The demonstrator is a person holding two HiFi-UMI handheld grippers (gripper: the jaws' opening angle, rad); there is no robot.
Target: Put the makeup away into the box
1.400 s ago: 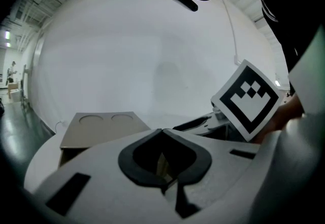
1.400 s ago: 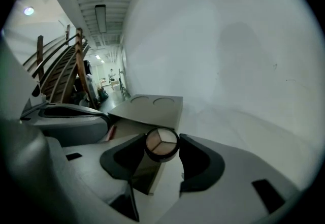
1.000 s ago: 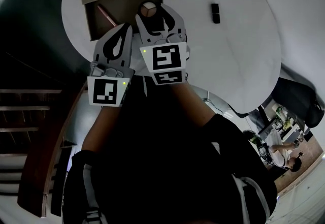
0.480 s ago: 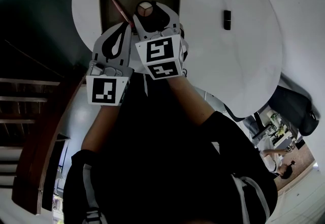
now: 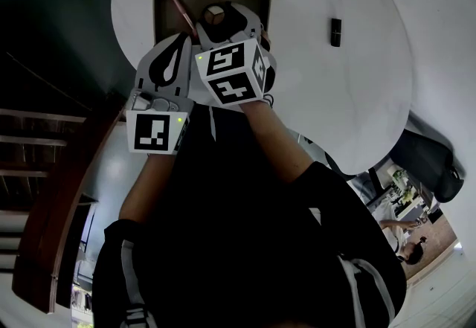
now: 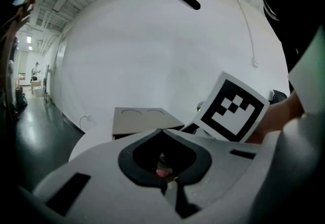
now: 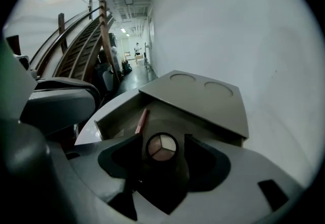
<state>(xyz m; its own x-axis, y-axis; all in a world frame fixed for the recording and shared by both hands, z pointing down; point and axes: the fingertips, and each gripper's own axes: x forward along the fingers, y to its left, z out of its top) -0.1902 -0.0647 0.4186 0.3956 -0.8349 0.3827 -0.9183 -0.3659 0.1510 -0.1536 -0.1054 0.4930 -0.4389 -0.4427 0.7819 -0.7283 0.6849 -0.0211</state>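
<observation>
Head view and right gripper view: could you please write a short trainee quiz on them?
1. True or false: the pencil lies on the table, outside the box.
2. What is between the right gripper's fingers? A) compact B) brush C) bottle
3. What lies alone on the table, to the right of the box in the head view?
Key: 1 false, it lies in the box. 2 A; the fingers have just been opening and do not press it. 3 A small black item.
</observation>
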